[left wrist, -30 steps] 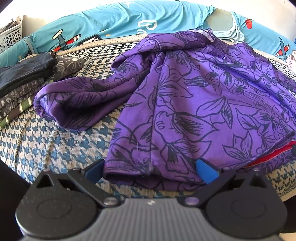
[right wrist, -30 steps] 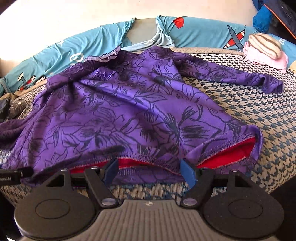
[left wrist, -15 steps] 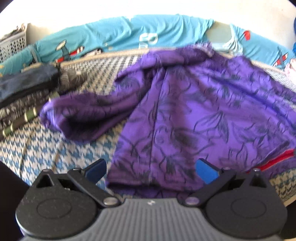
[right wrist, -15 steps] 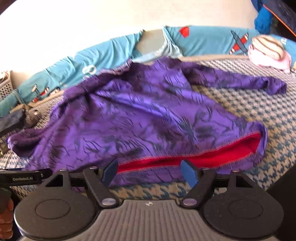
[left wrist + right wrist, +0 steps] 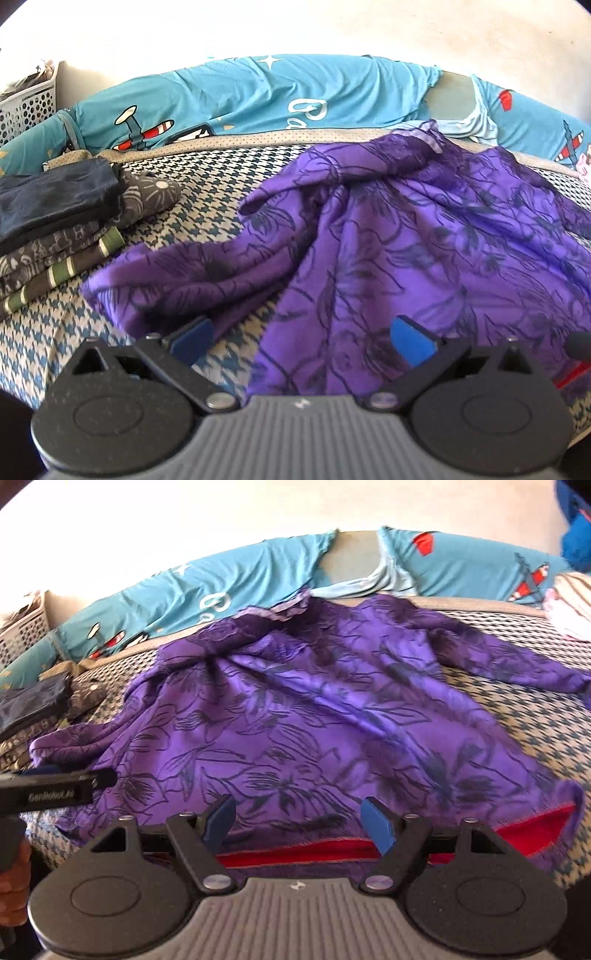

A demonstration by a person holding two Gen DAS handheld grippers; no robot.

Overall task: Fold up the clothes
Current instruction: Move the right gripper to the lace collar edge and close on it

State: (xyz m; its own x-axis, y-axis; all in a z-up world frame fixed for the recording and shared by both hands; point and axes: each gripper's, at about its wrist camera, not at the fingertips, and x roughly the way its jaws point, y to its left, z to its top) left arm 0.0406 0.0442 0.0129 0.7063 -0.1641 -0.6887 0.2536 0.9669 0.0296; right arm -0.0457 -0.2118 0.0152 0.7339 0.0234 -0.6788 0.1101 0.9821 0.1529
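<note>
A purple floral top [image 5: 424,251] with a red lining lies spread and rumpled on the houndstooth bed [image 5: 221,206]. Its near hem lies just ahead of both grippers. My left gripper [image 5: 301,341] is open over the hem's left corner, with one sleeve [image 5: 177,280] bunched to its left. My right gripper [image 5: 299,823] is open just above the hem, where the red lining [image 5: 517,827] shows. The top [image 5: 332,716] fills the right wrist view, its other sleeve [image 5: 517,661] stretched out to the right. The left gripper [image 5: 55,790] shows at the left edge there.
A stack of folded dark clothes [image 5: 55,229] sits at the bed's left. Teal airplane-print pillows [image 5: 277,96] line the back wall. A white basket [image 5: 26,107] stands far left. Pink and striped clothes [image 5: 569,602] lie at the far right.
Both grippers have pulled back and up from the hem. The hem has been drawn toward me and the top lies flatter, with the left sleeve still bunched.
</note>
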